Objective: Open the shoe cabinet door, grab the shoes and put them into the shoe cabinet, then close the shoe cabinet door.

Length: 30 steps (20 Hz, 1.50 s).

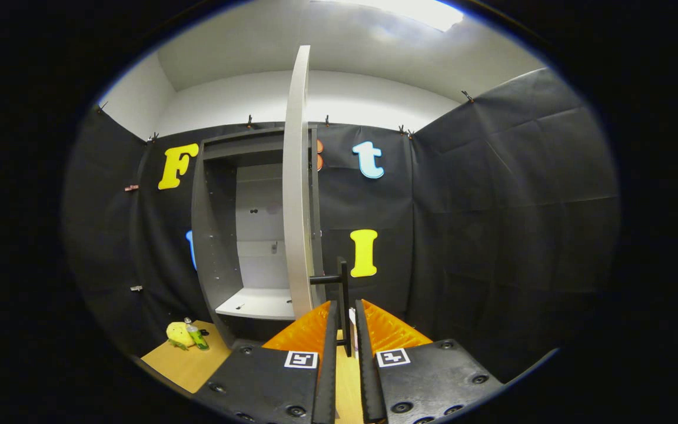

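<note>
1. The gripper (346,321) has its jaws nearly closed, with only a narrow gap between them; the dark bar handle (345,294) of the cabinet door stands upright in that gap, and the fingers look to be pinching it from either side, though I cannot be certain both press firmly.

2. The door (298,194) rises just ahead of the jaws, seen almost edge-on and swung well out from the shoe cabinet (212,235); the cabinet lies beyond the jaws and to their left, its inside open to view with a pale shelf (256,303) low down.

3. I'd judge the opening step close to done; the shoes are not yet in the cabinet.

4. The door is a stiff flat panel, likely light on its hinges; the slim handle is the right place to hold, rigid and smooth, so a squeeze across the bar should serve; a loose grip could slip along it.

5. Off to the left of the jaws, on the wooden floor (186,359), sits a small yellow soft toy (179,334) with a little bottle (196,337) touching it.
</note>
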Motion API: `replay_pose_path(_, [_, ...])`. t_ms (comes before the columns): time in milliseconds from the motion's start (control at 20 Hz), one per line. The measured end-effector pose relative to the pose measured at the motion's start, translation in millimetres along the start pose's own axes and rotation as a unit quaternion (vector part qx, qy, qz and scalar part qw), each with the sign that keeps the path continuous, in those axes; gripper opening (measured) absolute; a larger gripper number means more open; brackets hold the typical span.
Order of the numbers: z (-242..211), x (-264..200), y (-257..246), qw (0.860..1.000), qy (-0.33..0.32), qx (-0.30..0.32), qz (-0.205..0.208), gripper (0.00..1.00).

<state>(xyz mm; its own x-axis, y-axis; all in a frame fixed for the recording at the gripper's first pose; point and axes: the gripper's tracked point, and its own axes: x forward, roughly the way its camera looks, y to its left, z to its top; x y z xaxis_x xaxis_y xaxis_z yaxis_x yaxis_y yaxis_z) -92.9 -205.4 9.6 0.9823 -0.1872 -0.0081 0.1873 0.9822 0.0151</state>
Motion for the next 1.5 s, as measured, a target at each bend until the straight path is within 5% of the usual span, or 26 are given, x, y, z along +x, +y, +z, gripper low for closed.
replay_pose_path(250, [2, -26, 18, 1.0, -0.013, -0.003, 0.014, 0.22])
replay_pose_path(550, [-41, -30, 95, 0.997, 0.012, -0.011, 0.08, 0.22])
replay_pose_path(1000, [-213, -15, 176, 0.982, 0.176, -0.002, 0.061, 0.22])
replay_pose_path(1500, [-415, -33, 196, 0.935, 0.353, 0.012, 0.002, 0.22])
